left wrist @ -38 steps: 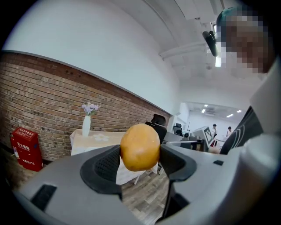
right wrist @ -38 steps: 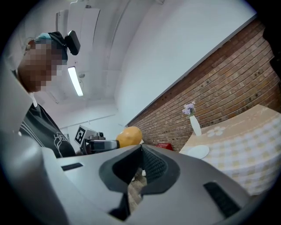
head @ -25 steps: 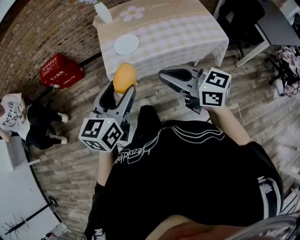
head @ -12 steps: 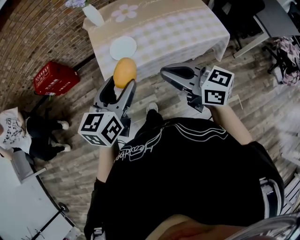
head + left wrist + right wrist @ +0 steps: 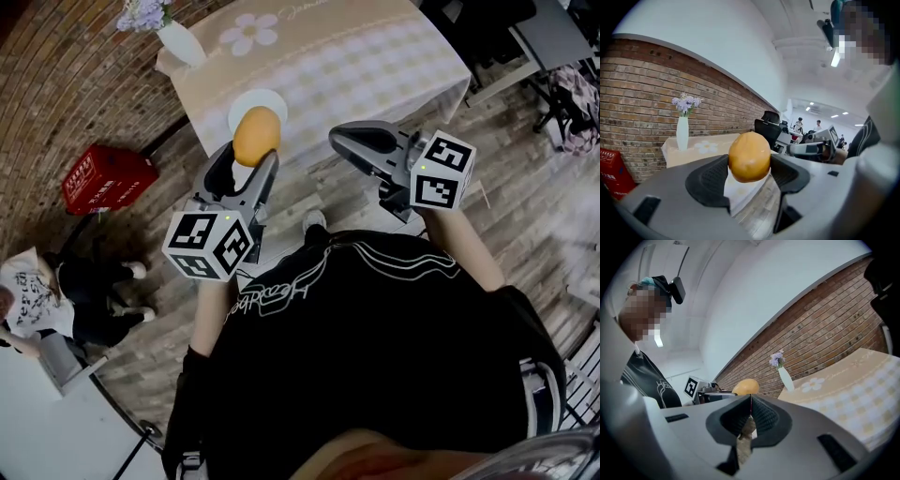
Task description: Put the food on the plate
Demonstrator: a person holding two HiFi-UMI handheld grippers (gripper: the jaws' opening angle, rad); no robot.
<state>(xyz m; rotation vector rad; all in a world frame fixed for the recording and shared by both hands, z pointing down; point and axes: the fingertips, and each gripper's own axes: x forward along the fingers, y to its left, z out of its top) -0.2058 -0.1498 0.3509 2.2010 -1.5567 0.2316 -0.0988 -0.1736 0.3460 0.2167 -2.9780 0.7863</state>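
My left gripper (image 5: 251,159) (image 5: 749,171) is shut on an orange, egg-shaped piece of food (image 5: 256,135) (image 5: 749,156), held in the air just short of the table. The white plate (image 5: 246,106) lies near the table's front edge, partly hidden behind the food. My right gripper (image 5: 345,141) (image 5: 750,416) is shut with nothing in it, held to the right of the left one. In the right gripper view the food (image 5: 746,386) shows past the closed jaws.
The table (image 5: 356,56) wears a beige checked cloth with a flower print. A white vase with purple flowers (image 5: 178,39) (image 5: 682,132) stands at its back left corner. A red crate (image 5: 105,176) sits on the wooden floor to the left, near a crouching person (image 5: 37,291).
Both grippers have come closer to the table. The food now overlaps the plate in the head view.
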